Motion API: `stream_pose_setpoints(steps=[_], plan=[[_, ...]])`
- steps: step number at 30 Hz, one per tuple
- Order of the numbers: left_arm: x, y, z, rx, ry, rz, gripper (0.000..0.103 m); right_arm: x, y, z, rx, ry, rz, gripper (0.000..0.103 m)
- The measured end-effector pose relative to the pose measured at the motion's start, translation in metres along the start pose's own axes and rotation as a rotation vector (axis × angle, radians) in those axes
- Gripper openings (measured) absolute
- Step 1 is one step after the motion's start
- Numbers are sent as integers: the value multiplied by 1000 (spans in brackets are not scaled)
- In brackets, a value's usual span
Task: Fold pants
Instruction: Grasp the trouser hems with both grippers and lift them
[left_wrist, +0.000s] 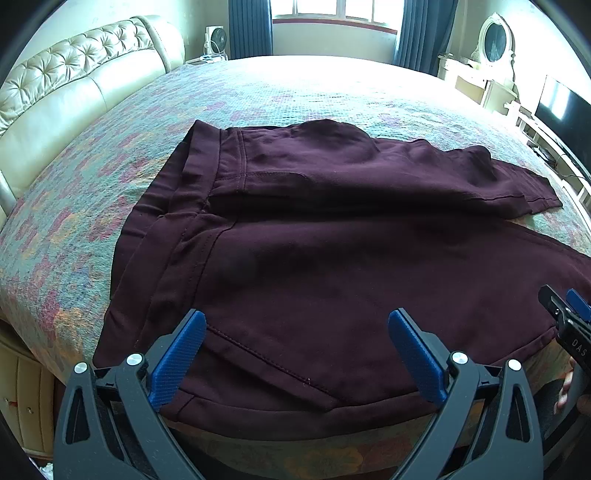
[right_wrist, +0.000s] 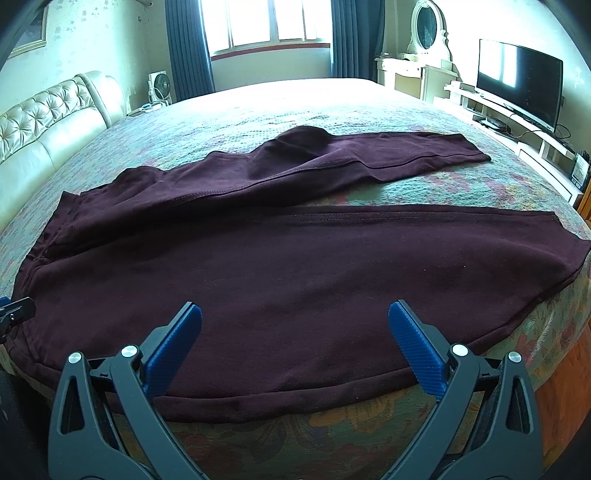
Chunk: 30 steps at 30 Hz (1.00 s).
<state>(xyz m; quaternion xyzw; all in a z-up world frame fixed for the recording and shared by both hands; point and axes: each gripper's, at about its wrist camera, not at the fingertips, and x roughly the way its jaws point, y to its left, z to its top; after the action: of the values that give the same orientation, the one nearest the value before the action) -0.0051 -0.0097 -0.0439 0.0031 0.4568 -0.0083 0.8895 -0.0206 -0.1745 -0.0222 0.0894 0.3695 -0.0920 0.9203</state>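
Dark maroon pants (left_wrist: 314, 258) lie spread flat on the bed, waistband to the left, both legs running right with a gap between them; the near leg reaches the bed's front edge. My left gripper (left_wrist: 297, 325) is open and empty, hovering over the waist and pocket area at the near edge. My right gripper (right_wrist: 295, 321) is open and empty over the near leg of the pants (right_wrist: 295, 266). The right gripper's tip also shows at the left wrist view's right edge (left_wrist: 565, 306). The left gripper's tip shows at the right wrist view's left edge (right_wrist: 16, 308).
The bed has a floral quilt (left_wrist: 110, 155) and a tufted cream headboard (left_wrist: 74, 74) on the left. A dresser with oval mirror (right_wrist: 426, 33) and a TV (right_wrist: 517, 85) on a low stand lie at the right. A fan (left_wrist: 216, 37) stands by the curtained window.
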Motion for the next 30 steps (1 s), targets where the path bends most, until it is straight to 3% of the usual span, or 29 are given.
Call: stream_pose_setpoints(steps=[5, 8, 11, 14, 15, 17, 19, 22, 25, 27, 28, 29, 30], plan=[[0, -2, 1, 19, 10, -5, 99, 2, 8, 8, -41, 11, 26, 101], [-8, 1, 13, 42, -3, -29, 99, -1, 20, 29, -132, -23, 46, 101], [-18, 27, 43, 50, -38, -111, 99, 5, 34, 65, -247, -47, 132, 101], [-4, 79, 91, 64, -34, -230, 99, 34, 45, 111, -376, -1, 277, 101], [4, 91, 104, 89, -44, -209, 99, 49, 48, 130, -434, 12, 288, 101], [30, 118, 129, 134, -51, -170, 99, 76, 54, 160, -508, 50, 310, 101], [73, 144, 155, 155, 15, -174, 99, 113, 59, 192, -559, 115, 349, 101], [124, 153, 176, 195, 95, -185, 98, 168, 61, 221, -564, 236, 415, 101], [155, 145, 195, 266, 148, -266, 98, 211, 68, 230, -574, 345, 498, 101], [166, 141, 205, 287, 150, -337, 98, 234, 76, 227, -629, 404, 503, 101], [169, 140, 209, 293, 153, -366, 98, 246, 78, 225, -646, 442, 510, 99], [173, 140, 210, 298, 157, -390, 98, 252, 78, 223, -652, 471, 530, 85], [180, 139, 212, 304, 174, -404, 98, 258, 76, 221, -655, 498, 549, 78]])
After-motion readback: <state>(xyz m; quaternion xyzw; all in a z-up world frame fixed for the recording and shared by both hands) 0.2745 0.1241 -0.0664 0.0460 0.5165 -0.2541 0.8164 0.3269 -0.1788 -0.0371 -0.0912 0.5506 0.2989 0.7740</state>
